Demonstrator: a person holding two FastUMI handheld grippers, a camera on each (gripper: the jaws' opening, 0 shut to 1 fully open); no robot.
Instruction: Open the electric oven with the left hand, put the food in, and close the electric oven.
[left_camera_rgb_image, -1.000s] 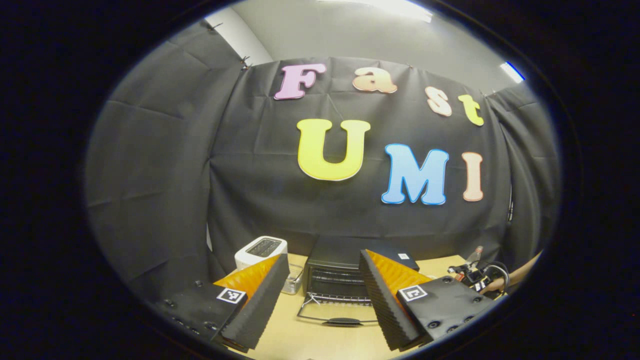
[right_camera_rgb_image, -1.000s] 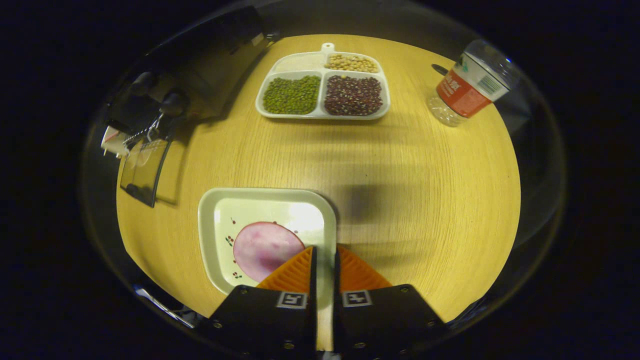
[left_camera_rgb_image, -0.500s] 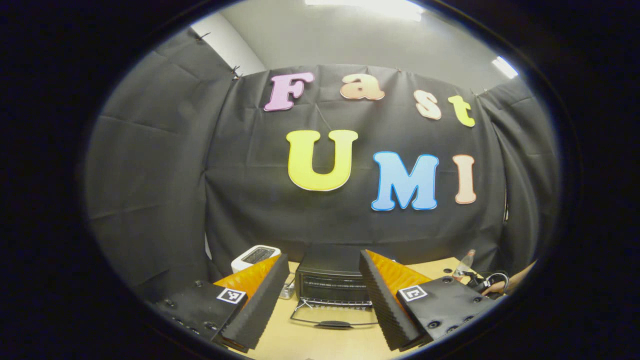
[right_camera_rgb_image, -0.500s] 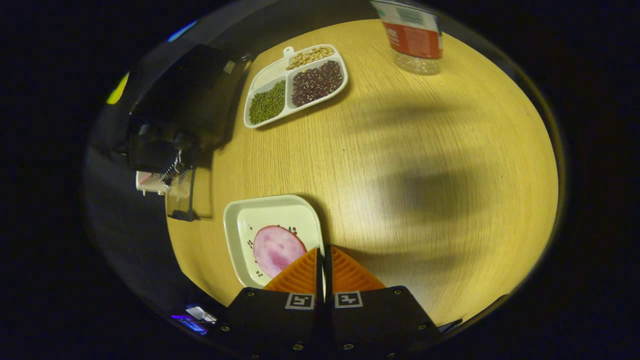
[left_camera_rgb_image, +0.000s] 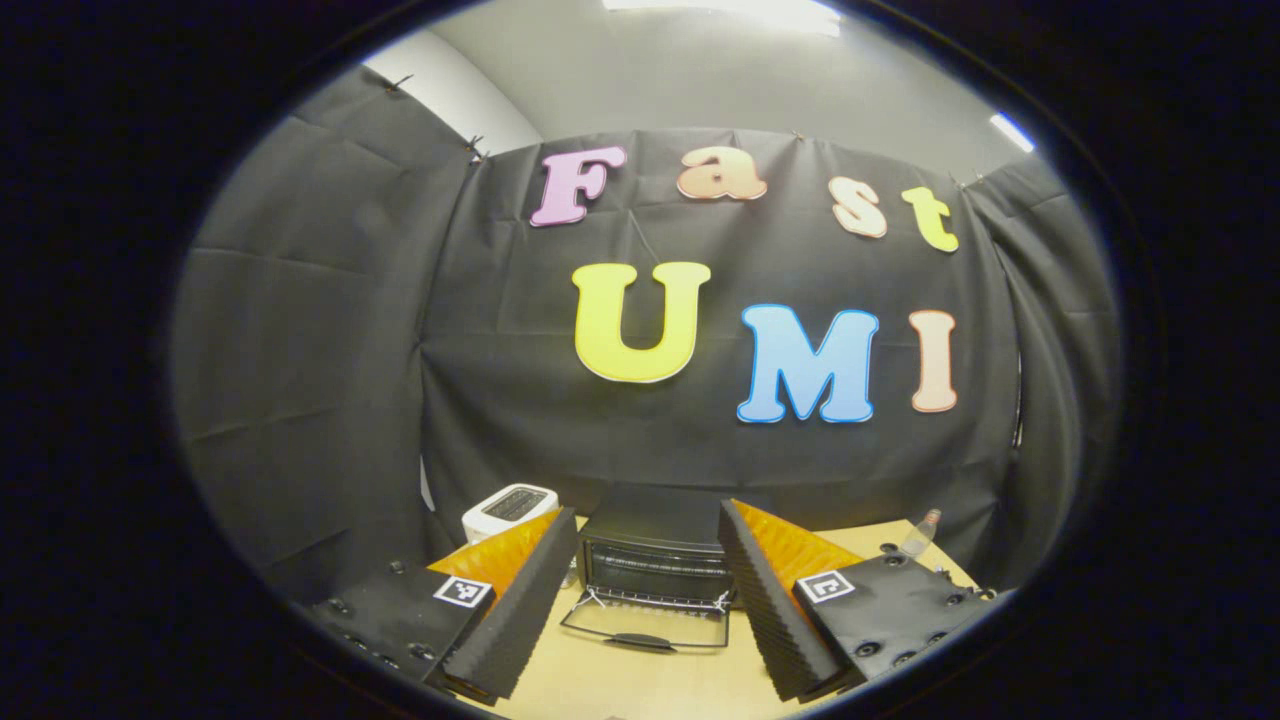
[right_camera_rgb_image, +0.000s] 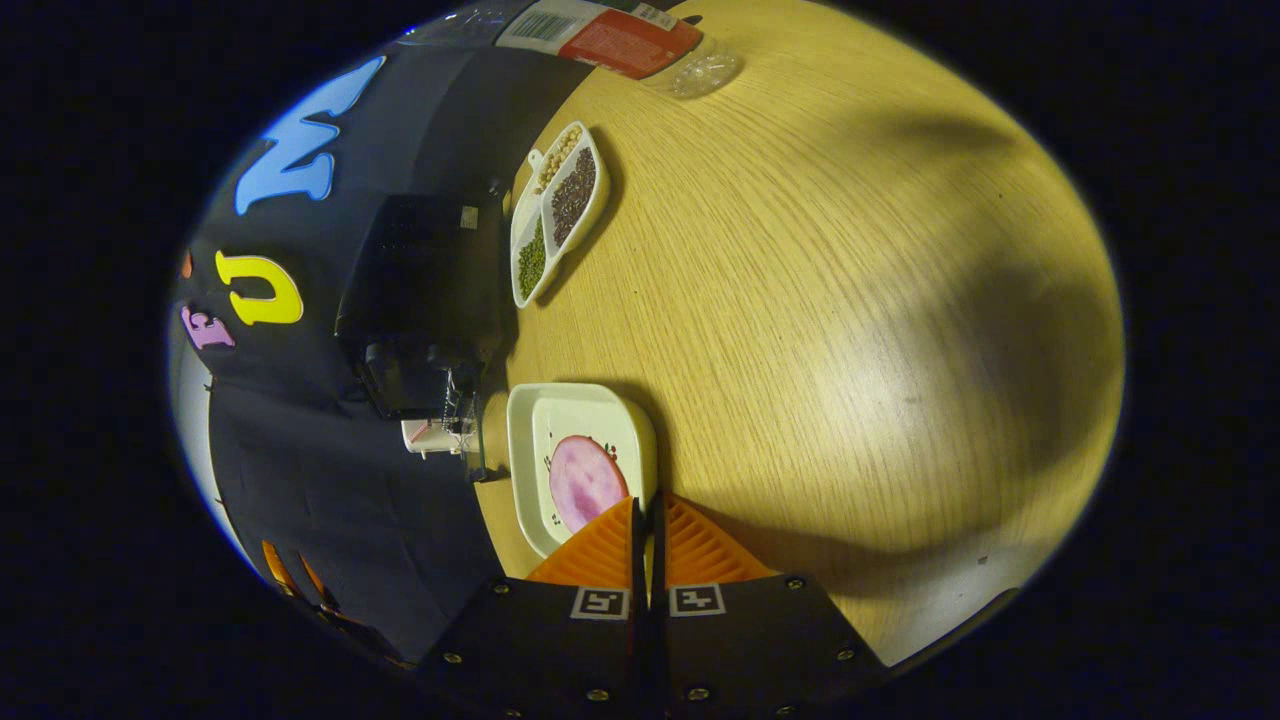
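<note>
The black electric oven stands at the back of the wooden table with its glass door folded down flat. My left gripper hangs open in front of it, well short of the door, holding nothing. In the right gripper view the oven lies to the left. My right gripper is shut on the rim of a square white plate carrying a pink slice of food, lifted above the table.
A white toaster stands left of the oven. A divided tray of beans lies beside the oven, and a plastic bottle with a red label stands at the table's far edge.
My right gripper has risen and swung with the plate, so the oven and tray now look farther off. The left gripper has pulled back a little from the open oven.
</note>
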